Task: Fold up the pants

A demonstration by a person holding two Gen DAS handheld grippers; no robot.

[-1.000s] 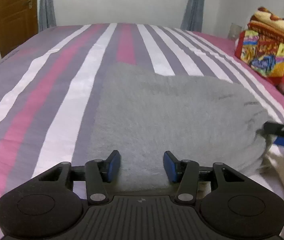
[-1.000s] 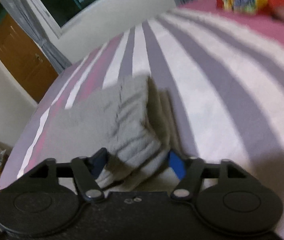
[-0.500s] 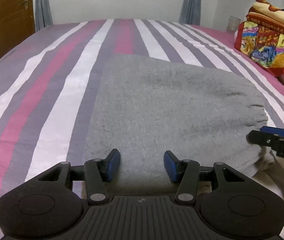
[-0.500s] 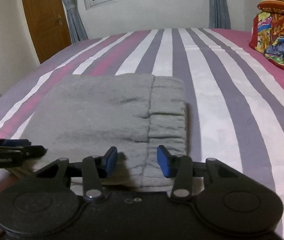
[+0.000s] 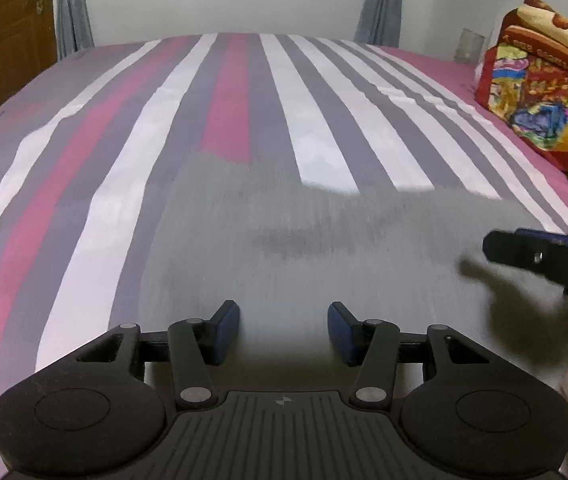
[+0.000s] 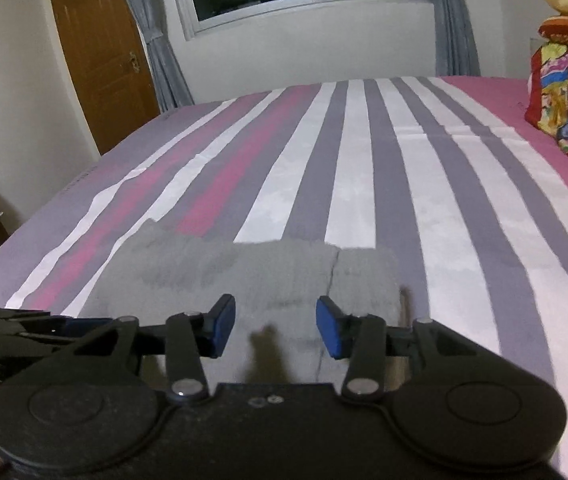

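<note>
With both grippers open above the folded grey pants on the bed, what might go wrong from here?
1. The left gripper and right gripper hang open close over the grey pants; a low pass might snag the top layer and undo the fold.
2. The waistband end looks bulky, so it may spring open.

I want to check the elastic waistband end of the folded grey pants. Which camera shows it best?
The right wrist view: the waistband shows as a seamed strip at the right end of the pants. In the left wrist view the pants are motion-blurred and no waistband can be made out.
</note>
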